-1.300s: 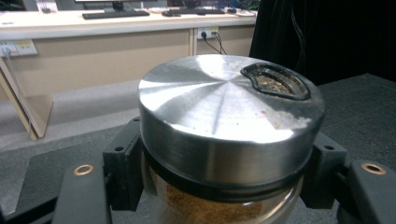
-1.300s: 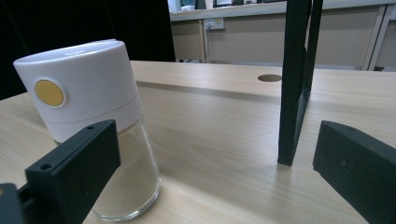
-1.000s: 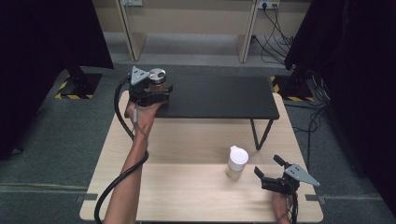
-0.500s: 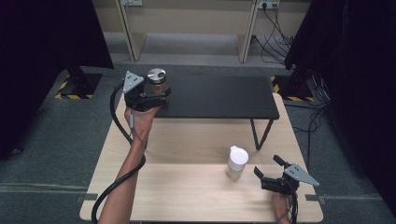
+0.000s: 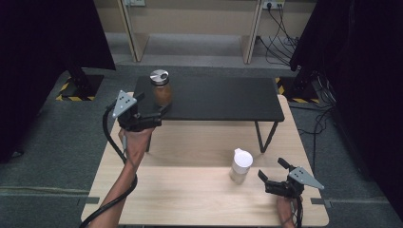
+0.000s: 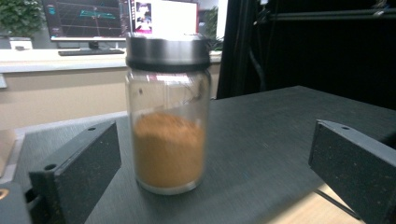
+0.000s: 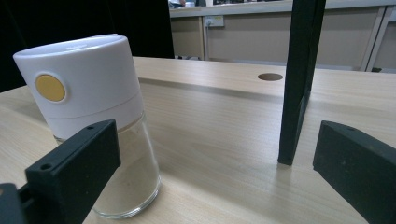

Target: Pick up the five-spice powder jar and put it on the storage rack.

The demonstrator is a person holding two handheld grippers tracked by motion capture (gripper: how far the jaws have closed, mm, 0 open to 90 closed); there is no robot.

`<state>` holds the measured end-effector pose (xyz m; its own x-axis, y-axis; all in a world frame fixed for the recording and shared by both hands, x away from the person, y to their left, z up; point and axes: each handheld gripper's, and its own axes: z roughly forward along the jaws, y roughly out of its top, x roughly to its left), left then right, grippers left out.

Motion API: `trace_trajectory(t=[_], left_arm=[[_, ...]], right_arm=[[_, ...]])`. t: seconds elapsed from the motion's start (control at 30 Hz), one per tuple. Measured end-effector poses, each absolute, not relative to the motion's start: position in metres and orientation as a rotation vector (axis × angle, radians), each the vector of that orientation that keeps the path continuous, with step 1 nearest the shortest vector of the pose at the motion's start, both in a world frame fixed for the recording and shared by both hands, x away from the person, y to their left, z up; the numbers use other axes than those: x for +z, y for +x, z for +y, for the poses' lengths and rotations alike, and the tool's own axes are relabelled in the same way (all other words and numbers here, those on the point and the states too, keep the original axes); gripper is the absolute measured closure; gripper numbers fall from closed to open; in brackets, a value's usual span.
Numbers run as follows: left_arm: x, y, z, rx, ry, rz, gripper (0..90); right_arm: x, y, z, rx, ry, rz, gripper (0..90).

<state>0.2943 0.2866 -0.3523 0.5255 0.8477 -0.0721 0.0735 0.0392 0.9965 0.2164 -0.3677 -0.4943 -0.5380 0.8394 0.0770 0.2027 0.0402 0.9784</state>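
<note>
At the far left, my left tongs (image 5: pixel 159 110) stand wide apart with nothing between the pads, pointed toward the glass jar of brown powder with its dark metal screw lid (image 5: pixel 161 88). That jar stands upright on the left end of the low black shelf (image 5: pixel 223 97), close to the near edge, so I judge it sits where the jaws can come at its sides without crossing the shelf top. In the left gripper view the jar (image 6: pixel 167 114) rises centred between the two black jaws, clear of both, which suggests the tongs are lined up on its body rather than its lid.

Further right, on the pale wooden worktop (image 5: pixel 190 197) and in front of the shelf's right leg, stands the clear glass shaker with a white cap (image 5: pixel 240 166), upright. My right tongs (image 5: pixel 272 174) rest low on the worktop just to its right, also spread wide and empty. In the right gripper view the shaker (image 7: pixel 93 116) sits toward the left jaw, not between the pair, so I judge this hand is only waiting near it.
</note>
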Motion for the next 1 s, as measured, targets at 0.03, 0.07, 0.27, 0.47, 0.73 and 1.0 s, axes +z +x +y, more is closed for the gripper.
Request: trace_trajectory(t=[0.03, 0.07, 0.27, 0.47, 0.73, 1.0], left_arm=[[-0.357, 0.291, 0.288, 0.718, 1.426, 0.855, 1.8], [-0.362, 0.287, 0.29, 0.712, 1.425, 0.855, 1.8], [-0.395, 0.272, 0.298, 0.663, 1.401, 0.864, 1.8], [-0.423, 0.259, 0.296, 0.668, 1.422, 0.842, 2.1], [-0.465, 0.238, 0.288, 0.679, 1.468, 0.818, 2.5], [-0.494, 0.226, 0.282, 0.684, 1.564, 0.819, 3.3]], right_arm=[[-0.494, 0.216, -0.368, 1.532, 1.051, 1.785, 0.7], [-0.494, 0.216, -0.367, 1.531, 1.051, 1.786, 0.7], [-0.494, 0.216, -0.366, 1.522, 1.047, 1.79, 0.7], [-0.494, 0.216, -0.366, 1.522, 1.046, 1.789, 0.7], [-0.494, 0.216, -0.366, 1.522, 1.046, 1.789, 0.7], [-0.493, 0.216, -0.366, 1.519, 1.042, 1.791, 0.7]])
